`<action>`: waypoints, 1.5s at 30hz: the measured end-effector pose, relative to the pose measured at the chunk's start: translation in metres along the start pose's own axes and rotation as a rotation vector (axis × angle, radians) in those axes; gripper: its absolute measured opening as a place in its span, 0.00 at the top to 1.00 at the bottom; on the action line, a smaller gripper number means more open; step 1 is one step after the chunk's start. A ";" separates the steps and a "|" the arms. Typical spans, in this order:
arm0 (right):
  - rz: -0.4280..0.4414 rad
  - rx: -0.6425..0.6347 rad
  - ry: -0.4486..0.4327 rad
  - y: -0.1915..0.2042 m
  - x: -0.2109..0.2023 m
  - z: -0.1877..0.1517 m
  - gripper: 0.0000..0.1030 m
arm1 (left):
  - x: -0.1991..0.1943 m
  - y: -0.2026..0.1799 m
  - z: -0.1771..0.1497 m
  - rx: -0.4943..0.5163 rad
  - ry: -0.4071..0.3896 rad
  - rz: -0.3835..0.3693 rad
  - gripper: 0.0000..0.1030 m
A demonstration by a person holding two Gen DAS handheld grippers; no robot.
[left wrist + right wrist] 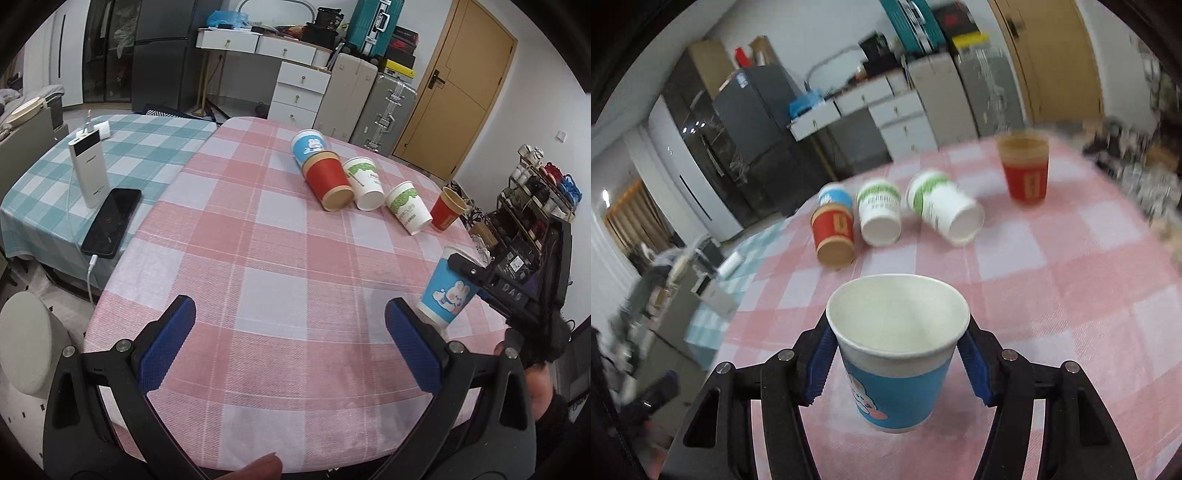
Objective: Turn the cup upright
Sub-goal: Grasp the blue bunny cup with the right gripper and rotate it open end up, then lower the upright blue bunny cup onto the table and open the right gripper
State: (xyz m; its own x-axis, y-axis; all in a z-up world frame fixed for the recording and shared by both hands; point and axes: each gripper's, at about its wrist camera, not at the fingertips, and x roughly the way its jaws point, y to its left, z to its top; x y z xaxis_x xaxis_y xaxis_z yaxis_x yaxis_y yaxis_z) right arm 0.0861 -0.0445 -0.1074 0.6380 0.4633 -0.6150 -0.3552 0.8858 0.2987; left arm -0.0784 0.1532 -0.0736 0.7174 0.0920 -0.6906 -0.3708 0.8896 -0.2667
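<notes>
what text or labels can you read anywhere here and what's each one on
"PAPERCUPS", first letters cut off: white-and-green cup lying on its side.
"DAS": black body of the right gripper.
Other white-and-green cup, power bank, upright red cup: print too small or blurred.

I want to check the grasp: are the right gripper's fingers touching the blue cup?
Touching. The right wrist view shows both blue pads pressed against the sides of the blue cup, which the right gripper holds.

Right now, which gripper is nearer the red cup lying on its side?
Right. The right gripper, shut on the blue rabbit cup, sits closer to the tipped red cup; the open left gripper hangs back at the table's near edge.
</notes>
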 end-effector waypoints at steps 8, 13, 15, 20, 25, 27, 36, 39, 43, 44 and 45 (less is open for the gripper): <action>-0.078 -0.167 -0.094 0.024 0.004 -0.024 0.39 | 0.022 -0.017 0.002 0.025 0.035 0.004 0.01; -0.079 -0.198 -0.070 0.024 0.004 -0.035 0.39 | 0.023 -0.021 0.001 0.040 0.029 0.004 0.01; -0.071 -0.229 -0.068 0.027 0.001 -0.040 0.40 | 0.024 -0.021 0.001 0.039 0.039 -0.003 0.01; -0.077 -0.279 -0.069 0.032 -0.004 -0.055 0.38 | 0.022 -0.021 0.002 0.056 0.035 0.009 0.01; -0.056 -0.289 0.024 0.034 -0.002 -0.058 0.27 | 0.019 -0.021 0.004 0.058 0.017 0.021 0.01; -0.063 -0.291 0.042 0.033 -0.002 -0.059 0.13 | 0.020 -0.022 0.003 0.052 0.030 0.027 0.01; -0.036 -0.322 0.111 0.023 -0.036 -0.061 0.06 | 0.016 -0.037 -0.002 0.096 0.016 0.038 0.01; -0.055 -0.293 0.075 0.014 -0.056 -0.055 0.05 | 0.015 -0.047 -0.001 0.112 0.006 0.034 0.01; -0.056 -0.230 -0.003 0.002 -0.089 -0.042 0.02 | 0.010 -0.066 -0.001 0.158 -0.018 0.033 0.01; -0.049 -0.214 -0.024 -0.001 -0.096 -0.039 0.02 | 0.008 -0.072 -0.001 0.176 -0.023 0.036 0.01; -0.047 -0.202 -0.040 -0.003 -0.104 -0.035 0.02 | 0.006 -0.078 -0.002 0.194 -0.026 0.026 0.01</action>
State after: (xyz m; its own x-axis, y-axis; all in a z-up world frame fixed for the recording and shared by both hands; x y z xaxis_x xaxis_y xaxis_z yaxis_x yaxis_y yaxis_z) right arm -0.0032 -0.0961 -0.0704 0.6828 0.4255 -0.5939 -0.4516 0.8848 0.1148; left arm -0.0461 0.0833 -0.0579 0.7252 0.1256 -0.6770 -0.2706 0.9561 -0.1124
